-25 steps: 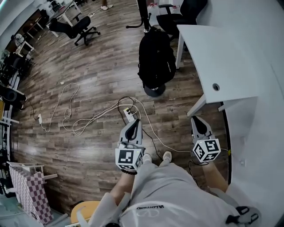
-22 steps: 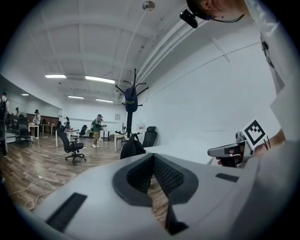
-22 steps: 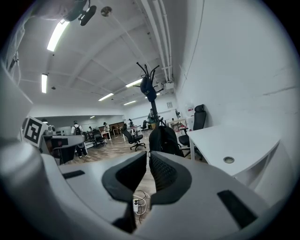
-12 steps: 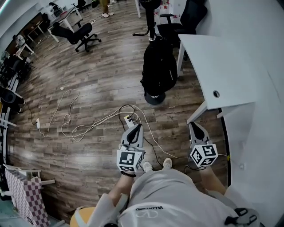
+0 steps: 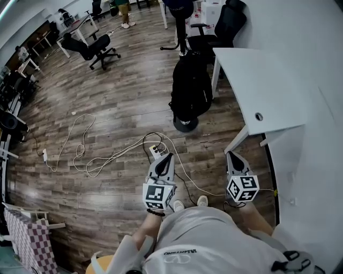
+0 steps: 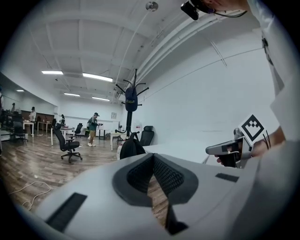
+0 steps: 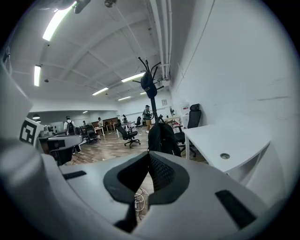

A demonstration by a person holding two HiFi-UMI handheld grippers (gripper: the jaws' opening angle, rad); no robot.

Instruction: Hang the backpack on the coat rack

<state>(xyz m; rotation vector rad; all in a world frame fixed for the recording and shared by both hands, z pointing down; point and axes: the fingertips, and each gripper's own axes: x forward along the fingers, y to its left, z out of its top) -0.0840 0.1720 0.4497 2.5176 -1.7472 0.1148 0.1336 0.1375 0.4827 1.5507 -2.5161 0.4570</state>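
Note:
A black backpack (image 5: 190, 88) stands upright on the wood floor against the coat rack's round base (image 5: 185, 124). The rack's black pole (image 5: 181, 33) rises behind it. The left gripper view shows the backpack (image 6: 131, 149) under the rack's hooks (image 6: 131, 89), where a dark item hangs. The right gripper view has the backpack (image 7: 161, 138) and rack (image 7: 150, 86) straight ahead. My left gripper (image 5: 166, 158) and right gripper (image 5: 231, 156) are both shut and empty. They are held low in front of my body, well short of the backpack.
A white desk (image 5: 268, 80) stands to the right of the backpack, close to my right gripper. White cables and a power strip (image 5: 156, 150) lie on the floor ahead of my left gripper. Office chairs (image 5: 92, 46) and people (image 5: 124, 7) are farther back.
Both grippers have shifted slightly across the floor toward the backpack, and the head view has tilted to show more of the far room. The backpack has not moved.

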